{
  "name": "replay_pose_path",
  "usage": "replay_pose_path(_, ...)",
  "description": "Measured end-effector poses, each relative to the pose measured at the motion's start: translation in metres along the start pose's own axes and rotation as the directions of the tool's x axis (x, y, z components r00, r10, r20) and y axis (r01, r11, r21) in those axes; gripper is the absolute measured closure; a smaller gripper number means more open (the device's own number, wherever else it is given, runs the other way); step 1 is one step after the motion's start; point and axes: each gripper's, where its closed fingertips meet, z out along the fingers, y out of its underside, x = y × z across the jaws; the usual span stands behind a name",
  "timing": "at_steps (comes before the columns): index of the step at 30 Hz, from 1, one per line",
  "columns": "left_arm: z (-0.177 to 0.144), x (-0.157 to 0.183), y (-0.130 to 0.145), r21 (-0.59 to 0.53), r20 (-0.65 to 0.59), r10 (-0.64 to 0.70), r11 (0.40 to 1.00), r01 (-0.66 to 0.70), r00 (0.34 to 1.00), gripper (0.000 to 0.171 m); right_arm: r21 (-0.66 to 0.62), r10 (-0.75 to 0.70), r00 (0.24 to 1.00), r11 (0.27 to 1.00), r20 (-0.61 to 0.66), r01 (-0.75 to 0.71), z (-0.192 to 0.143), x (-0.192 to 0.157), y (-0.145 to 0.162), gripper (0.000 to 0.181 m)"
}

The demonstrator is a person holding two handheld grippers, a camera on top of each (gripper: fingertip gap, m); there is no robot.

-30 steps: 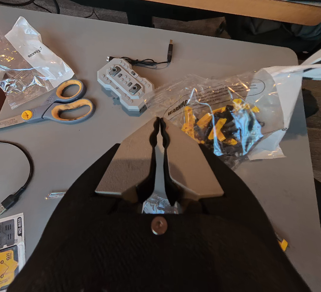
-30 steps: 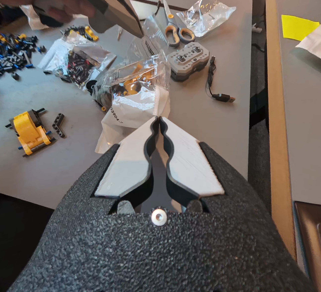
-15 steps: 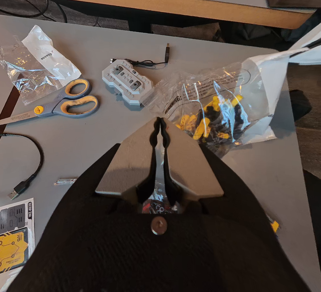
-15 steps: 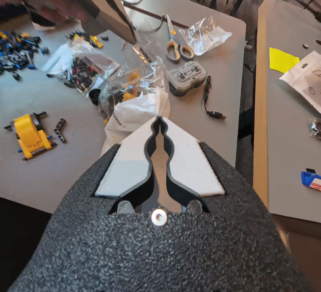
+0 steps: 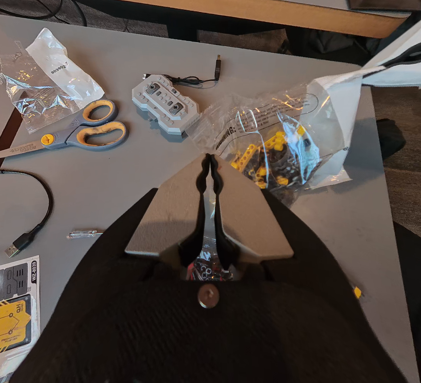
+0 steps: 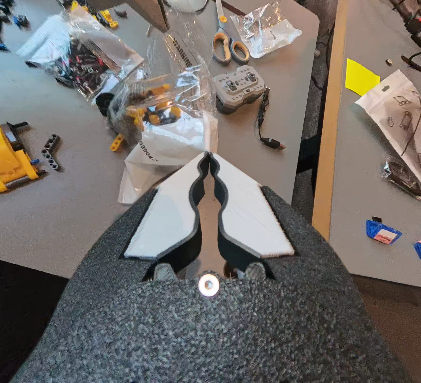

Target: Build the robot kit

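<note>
A clear plastic bag (image 5: 273, 135) of yellow and black building pieces hangs stretched above the grey table (image 5: 114, 189). My left gripper (image 5: 209, 155) is shut on the bag's clear corner. My right gripper (image 6: 209, 153) is shut on the bag's white end (image 6: 173, 144). In the right wrist view the left gripper (image 6: 165, 29) shows at the top, pinching the clear end. In the left wrist view the right gripper's white finger (image 5: 396, 68) shows at the right edge. The pieces (image 6: 155, 112) sag in the bag's middle.
A grey controller (image 5: 165, 104) with a thin cable, scissors (image 5: 82, 130), an empty bag (image 5: 45, 80), a black USB cable (image 5: 34, 223) and a leaflet (image 5: 18, 299) lie on the table. Another parts bag (image 6: 77, 62), a yellow build (image 6: 13, 162) and loose pieces lie at the left. A second table (image 6: 364, 166) stands beside. My hands' fingertips stand some 15 cm from each other.
Both grippers have risen with the bag held between them, and more of the table shows. The bag has tipped and the pieces have slid toward its white end.
</note>
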Motion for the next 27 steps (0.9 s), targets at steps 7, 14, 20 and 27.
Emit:
replay_pose_path(7,-0.007,0.003,-0.003,0.011,-0.013,-0.007,1.0,0.007,1.0,0.171,0.048,0.038,0.999,0.998,0.032,-0.04,-0.01,0.0,-0.008,0.181)
replay_pose_path(14,-0.007,0.011,-0.007,0.014,-0.011,0.029,0.999,-0.029,1.0,0.171,0.021,0.031,0.998,0.999,0.056,-0.032,-0.014,-0.001,-0.002,0.181)
replay_pose_path(20,-0.01,0.01,0.006,0.028,-0.01,-0.017,0.999,0.017,1.0,0.171,0.059,0.018,0.998,0.998,0.058,-0.021,-0.016,0.003,-0.03,0.181)
replay_pose_path(27,-0.018,0.002,0.018,0.059,0.029,-0.037,0.998,0.035,0.999,0.171,-0.023,-0.054,0.998,0.998,0.009,0.055,0.007,0.004,-0.017,0.181)
